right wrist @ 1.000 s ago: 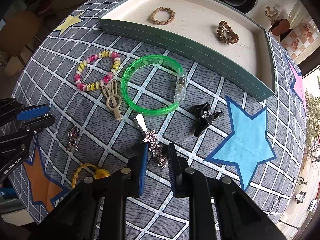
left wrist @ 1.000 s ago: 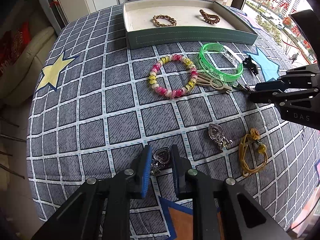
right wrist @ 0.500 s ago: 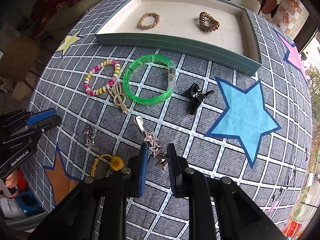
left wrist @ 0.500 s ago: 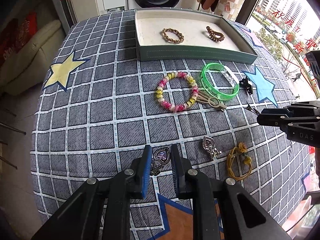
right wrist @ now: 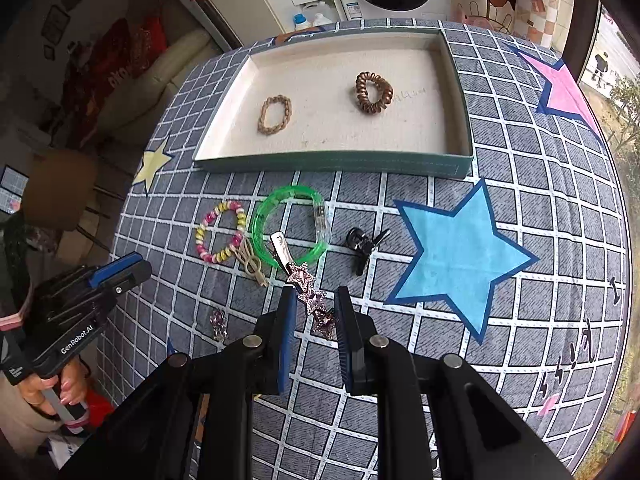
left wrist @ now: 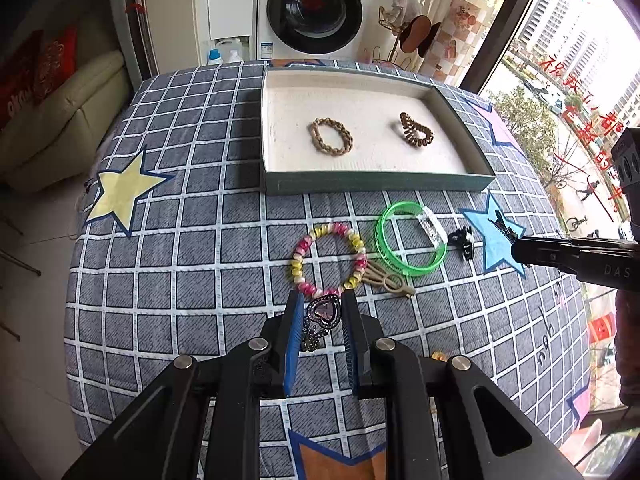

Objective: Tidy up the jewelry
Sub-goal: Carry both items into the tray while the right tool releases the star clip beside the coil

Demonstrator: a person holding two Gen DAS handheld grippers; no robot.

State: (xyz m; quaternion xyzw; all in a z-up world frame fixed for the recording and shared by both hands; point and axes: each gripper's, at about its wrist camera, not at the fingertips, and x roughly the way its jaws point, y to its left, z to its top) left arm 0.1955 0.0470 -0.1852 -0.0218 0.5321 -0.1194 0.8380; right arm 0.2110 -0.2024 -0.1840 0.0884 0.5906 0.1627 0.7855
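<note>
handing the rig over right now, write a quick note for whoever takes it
Left hand-held gripper: shut on the heart brooch, lifted over the cloth.
Right hand-held gripper: shut on the star hair clip, also lifted.
Done: chain bracelet and spiral hair tie lie in the tray.
Left on the cloth in front of the tray: bead bracelet, green bangle, beige hair clip, black claw clip, a silver brooch near the left gripper.
Next, probably: carry both held pieces to the tray, then collect the rest.
</note>
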